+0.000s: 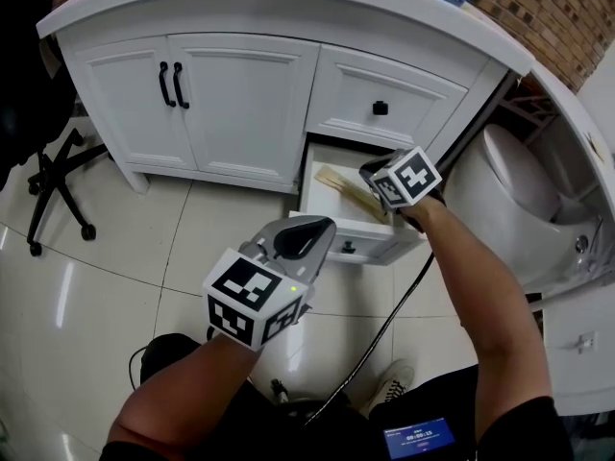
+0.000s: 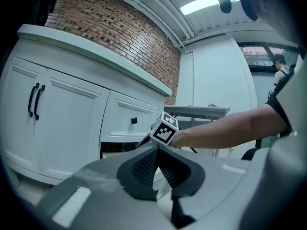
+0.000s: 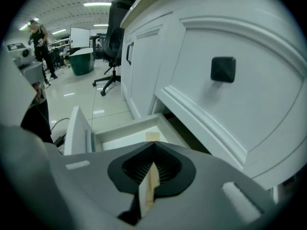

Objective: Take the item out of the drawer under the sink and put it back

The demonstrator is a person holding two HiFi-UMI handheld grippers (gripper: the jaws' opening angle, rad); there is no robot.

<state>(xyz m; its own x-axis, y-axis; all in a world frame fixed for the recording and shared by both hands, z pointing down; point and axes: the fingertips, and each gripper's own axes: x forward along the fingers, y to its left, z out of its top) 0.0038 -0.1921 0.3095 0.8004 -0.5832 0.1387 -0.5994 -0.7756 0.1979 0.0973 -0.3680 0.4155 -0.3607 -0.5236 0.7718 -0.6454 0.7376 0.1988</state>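
The low drawer (image 1: 357, 245) under the sink counter stands pulled out. A flat, pale wooden piece (image 1: 343, 188) lies slanted over its inside, and my right gripper (image 1: 372, 174) is shut on its near end. In the right gripper view the wooden piece (image 3: 150, 188) runs between the jaws, its far end over the drawer's (image 3: 78, 130) white floor. My left gripper (image 1: 323, 227) hovers over the floor tiles just in front of the drawer, shut and holding nothing. The left gripper view shows the left gripper (image 2: 156, 150) pointing at the right gripper's marker cube (image 2: 165, 130).
Above the open drawer is a shut drawer with a black knob (image 1: 381, 108). Left of it are two cabinet doors with black handles (image 1: 174, 84). A white toilet (image 1: 511, 188) stands close on the right, an office chair (image 1: 55, 173) at the left. A black cable (image 1: 384, 323) crosses the floor.
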